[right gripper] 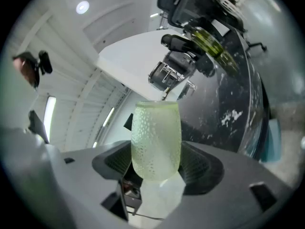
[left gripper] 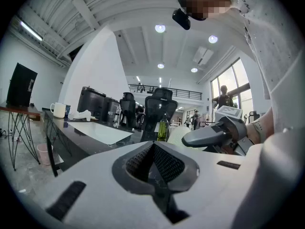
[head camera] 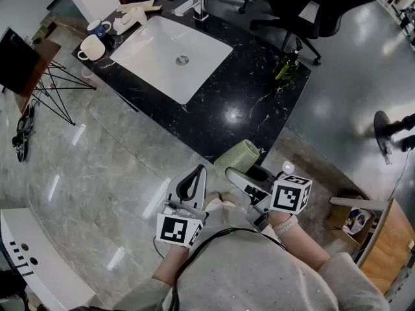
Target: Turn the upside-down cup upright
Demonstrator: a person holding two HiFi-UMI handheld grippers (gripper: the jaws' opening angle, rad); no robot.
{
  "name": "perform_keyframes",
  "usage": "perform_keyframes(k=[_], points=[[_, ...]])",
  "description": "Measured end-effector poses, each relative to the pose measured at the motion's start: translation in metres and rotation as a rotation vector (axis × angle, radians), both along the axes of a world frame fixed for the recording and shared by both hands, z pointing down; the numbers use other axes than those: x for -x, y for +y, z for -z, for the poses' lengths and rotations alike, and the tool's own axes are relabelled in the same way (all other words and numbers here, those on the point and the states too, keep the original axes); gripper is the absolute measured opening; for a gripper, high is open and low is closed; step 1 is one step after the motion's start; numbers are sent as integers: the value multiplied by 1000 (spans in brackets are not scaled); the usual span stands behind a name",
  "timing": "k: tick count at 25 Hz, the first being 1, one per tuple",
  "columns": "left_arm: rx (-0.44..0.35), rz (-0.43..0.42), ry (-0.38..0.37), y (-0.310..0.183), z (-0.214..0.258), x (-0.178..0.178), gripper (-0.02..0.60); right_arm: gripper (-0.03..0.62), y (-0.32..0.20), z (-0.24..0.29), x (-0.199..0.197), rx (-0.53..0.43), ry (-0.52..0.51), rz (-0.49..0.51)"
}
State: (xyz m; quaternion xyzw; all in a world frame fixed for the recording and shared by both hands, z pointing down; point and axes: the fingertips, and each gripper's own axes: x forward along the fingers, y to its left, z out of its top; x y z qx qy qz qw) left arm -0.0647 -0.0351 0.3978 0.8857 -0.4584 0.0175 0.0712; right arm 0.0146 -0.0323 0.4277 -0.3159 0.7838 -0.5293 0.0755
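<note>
A pale green dimpled cup (head camera: 237, 157) sits between the jaws of my right gripper (head camera: 245, 168), which is shut on it. The cup is off the surface, just at the near edge of the black marble counter (head camera: 259, 102). In the right gripper view the cup (right gripper: 156, 140) fills the gap between the two dark pads and points away from the camera. Which end is its mouth I cannot tell. My left gripper (head camera: 193, 183) hangs beside it to the left, over the floor, shut on nothing. In the left gripper view its pads (left gripper: 164, 163) meet in a narrow V.
A white sink basin (head camera: 172, 57) with a faucet (head camera: 194, 2) is set into the counter. A white mug (head camera: 91, 49) and a blue mug (head camera: 98, 26) stand at its far left corner, a green bottle (head camera: 285, 67) at its right edge. Office chairs (head camera: 305, 5) stand beyond.
</note>
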Motion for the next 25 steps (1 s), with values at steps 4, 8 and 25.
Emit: perform_keyframes(k=[4, 8, 25], points=[[4, 32, -2, 0, 0, 10, 8, 314, 10, 3, 5, 101, -216, -21], [9, 54, -17, 0, 0, 20, 8, 314, 18, 1, 14, 230, -453, -57], [31, 52, -101, 2, -2, 29, 8, 314, 8, -5, 20, 607, -1498, -257]])
